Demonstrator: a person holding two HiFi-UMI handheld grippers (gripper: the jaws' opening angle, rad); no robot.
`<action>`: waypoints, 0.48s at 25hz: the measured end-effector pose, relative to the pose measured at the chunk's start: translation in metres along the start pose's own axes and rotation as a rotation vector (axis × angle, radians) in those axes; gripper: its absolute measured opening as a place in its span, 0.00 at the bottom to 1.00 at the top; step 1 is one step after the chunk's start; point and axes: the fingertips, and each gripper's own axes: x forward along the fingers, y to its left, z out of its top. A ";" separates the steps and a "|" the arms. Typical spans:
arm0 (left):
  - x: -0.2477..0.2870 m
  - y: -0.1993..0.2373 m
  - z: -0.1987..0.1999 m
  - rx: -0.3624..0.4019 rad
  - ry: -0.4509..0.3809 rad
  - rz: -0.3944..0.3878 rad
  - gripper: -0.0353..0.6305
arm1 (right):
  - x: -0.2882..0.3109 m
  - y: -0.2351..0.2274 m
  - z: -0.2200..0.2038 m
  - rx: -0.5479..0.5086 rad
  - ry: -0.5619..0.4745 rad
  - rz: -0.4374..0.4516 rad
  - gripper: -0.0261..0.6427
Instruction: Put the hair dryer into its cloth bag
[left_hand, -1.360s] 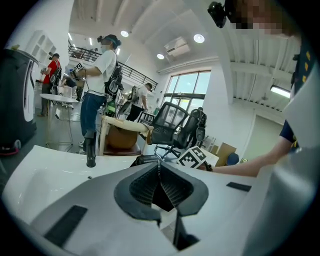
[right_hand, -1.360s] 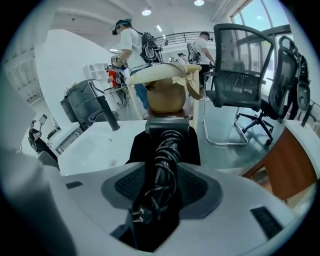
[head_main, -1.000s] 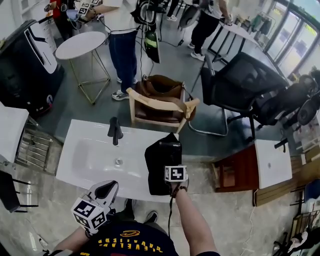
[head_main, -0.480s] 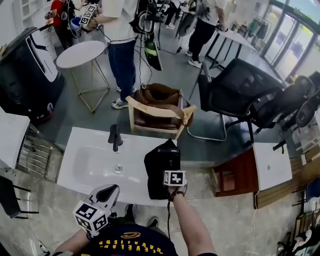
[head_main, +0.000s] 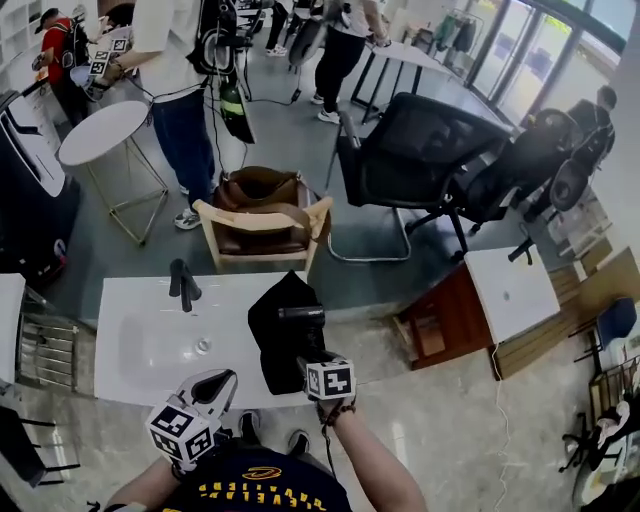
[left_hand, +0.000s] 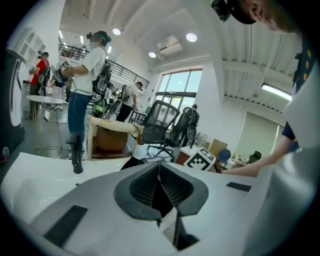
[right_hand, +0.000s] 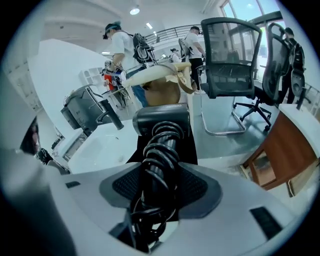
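Both unchanged | right tongs (right_hand: 160, 186) still clamped on hair dryer (right_hand: 161, 126) above cloth bag (head_main: 268, 328) | left tongs (left_hand: 160, 176) still together

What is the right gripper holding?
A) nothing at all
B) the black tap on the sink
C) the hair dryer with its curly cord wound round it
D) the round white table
C: in the right gripper view, the right gripper has its fingers closed on the handle of the hair dryer, and the coiled cord is wrapped round that handle.
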 end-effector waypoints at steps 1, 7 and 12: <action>0.007 -0.005 -0.001 0.011 0.009 -0.023 0.08 | -0.011 0.001 -0.005 0.009 -0.017 0.010 0.37; 0.057 -0.019 -0.021 0.122 0.096 -0.135 0.08 | -0.078 0.006 -0.046 0.049 -0.089 0.035 0.37; 0.108 -0.027 -0.056 0.260 0.225 -0.226 0.08 | -0.124 0.004 -0.087 0.122 -0.129 0.025 0.37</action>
